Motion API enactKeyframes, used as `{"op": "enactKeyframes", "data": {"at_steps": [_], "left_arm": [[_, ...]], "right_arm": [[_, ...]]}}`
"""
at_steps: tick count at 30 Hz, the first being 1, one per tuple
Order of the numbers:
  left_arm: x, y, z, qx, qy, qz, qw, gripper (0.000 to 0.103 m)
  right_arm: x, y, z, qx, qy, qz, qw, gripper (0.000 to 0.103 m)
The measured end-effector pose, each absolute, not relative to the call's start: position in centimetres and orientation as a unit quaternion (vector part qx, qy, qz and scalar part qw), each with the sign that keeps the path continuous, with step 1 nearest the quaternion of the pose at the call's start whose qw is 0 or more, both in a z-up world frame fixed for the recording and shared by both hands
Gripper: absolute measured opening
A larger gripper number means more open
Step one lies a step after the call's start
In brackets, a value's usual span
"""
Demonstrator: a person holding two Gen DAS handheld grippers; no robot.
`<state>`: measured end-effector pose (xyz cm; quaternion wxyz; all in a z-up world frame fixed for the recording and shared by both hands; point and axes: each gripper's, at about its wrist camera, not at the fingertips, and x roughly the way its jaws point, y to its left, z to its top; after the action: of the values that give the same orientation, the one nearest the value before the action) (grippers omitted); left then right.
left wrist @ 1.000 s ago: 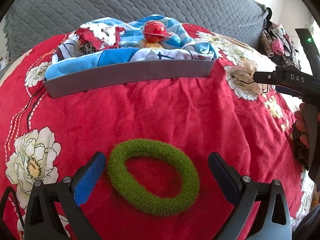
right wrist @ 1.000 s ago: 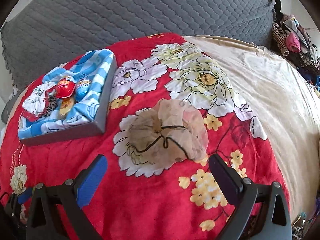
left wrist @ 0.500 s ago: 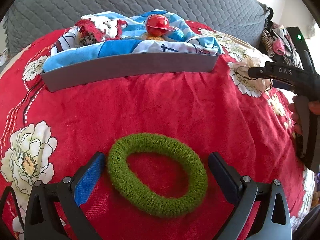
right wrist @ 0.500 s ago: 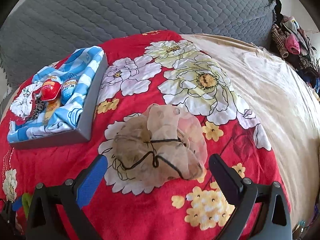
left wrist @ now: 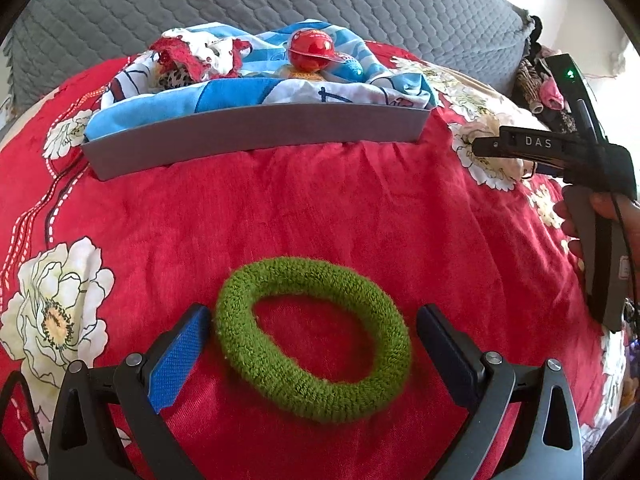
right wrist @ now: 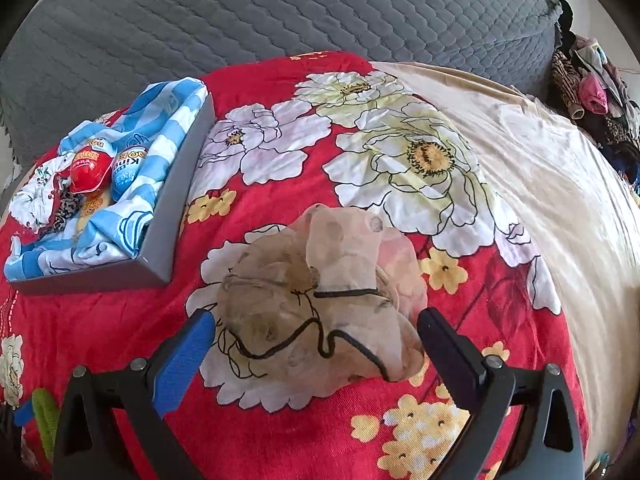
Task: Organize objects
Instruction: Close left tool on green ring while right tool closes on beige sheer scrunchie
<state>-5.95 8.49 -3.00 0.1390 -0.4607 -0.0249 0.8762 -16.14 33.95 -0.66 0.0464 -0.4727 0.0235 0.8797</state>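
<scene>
Left wrist view, from left to right. At far left, red floral bedspread [left wrist: 320, 208] with a white flower, partly cut by the lens edge. Behind, a grey tray [left wrist: 256, 132] showing only its front wall; inside, blue-and-white striped cloth [left wrist: 240, 96], a red-and-white lace piece [left wrist: 192, 56] and a red plastic egg [left wrist: 312, 50], with something blue just beside it, mostly hidden by the cloth. Low in the middle, left gripper [left wrist: 312, 336] spread wide, both fingers apart from the green scrunchie [left wrist: 314, 336] lying flat on the bedspread between them; blue pad just beside its left rim, contact hard to tell. At right, the other device marked "DAS", held by a hand [left wrist: 612, 216] cut off at the edge.

Right wrist view, from left to right. At the lower left corner, a small piece of green, mostly hidden behind the finger. Tray [right wrist: 176, 216] with the red egg [right wrist: 90, 168] and a blue egg [right wrist: 128, 170], label text partly readable only. In the middle, right gripper [right wrist: 318, 340] also spread wide, around the near part of a sheer beige scrunchie [right wrist: 320, 300] with a thin black cord [right wrist: 304, 332]; fingers not pressing on it. Further right, beige sheet [right wrist: 540, 184], then a pile of clothes [right wrist: 588, 92] at the edge, too small to make out. Grey quilted backrest [right wrist: 280, 12] across the back.
</scene>
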Motion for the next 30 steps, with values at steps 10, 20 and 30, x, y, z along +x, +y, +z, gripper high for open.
{"op": "enactKeyframes", "data": {"at_steps": [10,20,30], "left_arm": [[-6.0,8.5,-3.2,-0.461,-0.029,0.876,0.139,0.102],[-6.2,8.4,-3.2,-0.461,-0.028,0.876,0.14,0.102],[-6.2,8.5,-3.1,-0.456,-0.026,0.877,0.149,0.088]], "right_arm": [[-16.7,34.1,-1.4,-0.479,0.028,0.876,0.05,0.101],[-17.4,34.3,-1.9,-0.485,0.018,0.873,0.055,0.083],[-17.5,34.7,-1.5,-0.475,0.021,0.878,0.052,0.06]]}}
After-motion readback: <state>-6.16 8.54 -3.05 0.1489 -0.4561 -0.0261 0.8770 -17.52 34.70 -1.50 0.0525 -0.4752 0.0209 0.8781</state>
